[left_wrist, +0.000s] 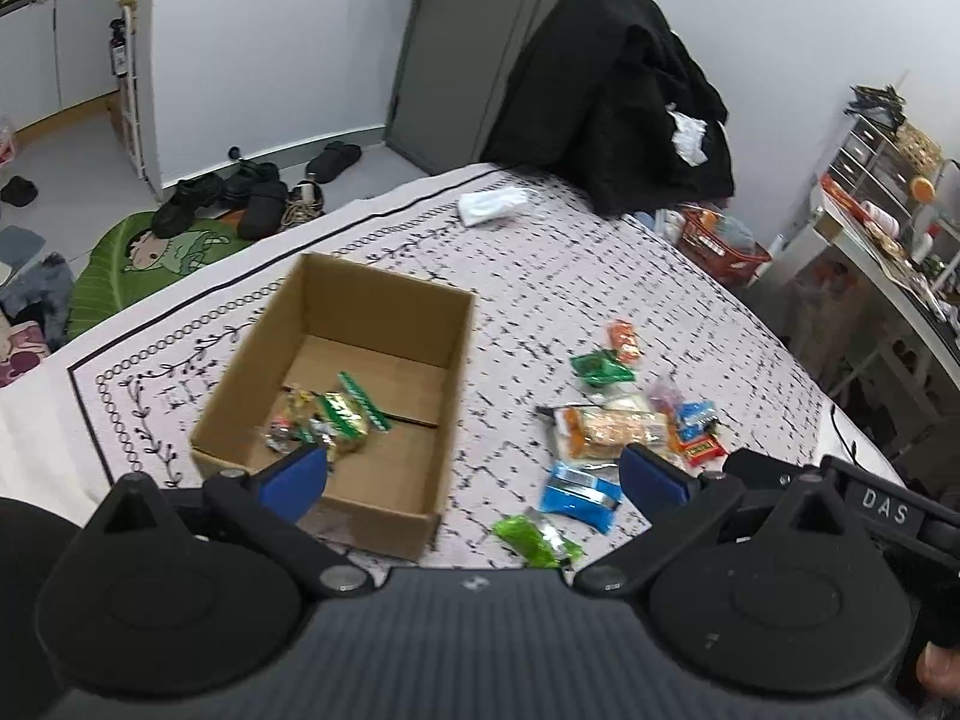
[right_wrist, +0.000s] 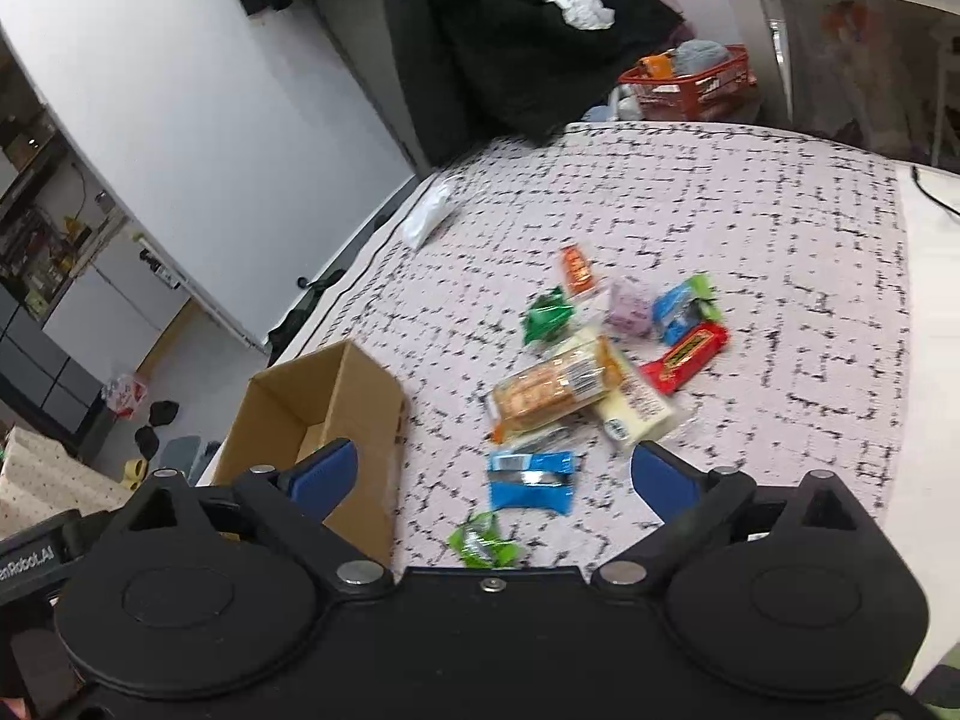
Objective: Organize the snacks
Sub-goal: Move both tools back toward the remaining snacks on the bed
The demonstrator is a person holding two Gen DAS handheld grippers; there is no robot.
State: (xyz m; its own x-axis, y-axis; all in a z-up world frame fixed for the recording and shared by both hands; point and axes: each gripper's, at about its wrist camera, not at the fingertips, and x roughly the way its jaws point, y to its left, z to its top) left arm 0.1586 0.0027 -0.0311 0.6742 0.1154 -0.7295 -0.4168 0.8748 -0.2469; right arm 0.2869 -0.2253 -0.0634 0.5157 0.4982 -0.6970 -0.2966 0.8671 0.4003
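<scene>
Hovering over the patterned tablecloth (left_wrist: 600, 276), the left gripper (left_wrist: 474, 480) has its blue-padded fingers (left_wrist: 297, 477) spread wide with nothing between them. A label on its body reads "DAS". Below it sits the open cardboard box (left_wrist: 336, 396), holding a few wrapped snacks, among them a green-and-yellow packet (left_wrist: 348, 414) whose print is too blurred to read.

To the right of the box, on the cloth, lies the loose pile of snacks: a blue wrapper (left_wrist: 579, 492) nearest, a bright green wrapper (left_wrist: 537, 537) closer still to the table edge, a clear pack of orange crackers (left_wrist: 606, 429), a red bar (left_wrist: 702, 450), a dark green packet (left_wrist: 600, 369) and a small orange packet (left_wrist: 627, 339) farthest out.

The right gripper (right_wrist: 495, 477) hangs above the same pile, its jaws likewise wide apart and holding nothing. The blue wrapper (right_wrist: 531, 480) lies just ahead between its fingers, the cracker pack (right_wrist: 552, 390) beyond, resting partly on a white packet (right_wrist: 636, 408). The red bar (right_wrist: 687, 357) carries yellow lettering, unreadable in the blur. Part of a label on this gripper's side seems to read "Robot_AI".

A black coat (left_wrist: 612, 102) drapes over the chair at the far end.
</scene>
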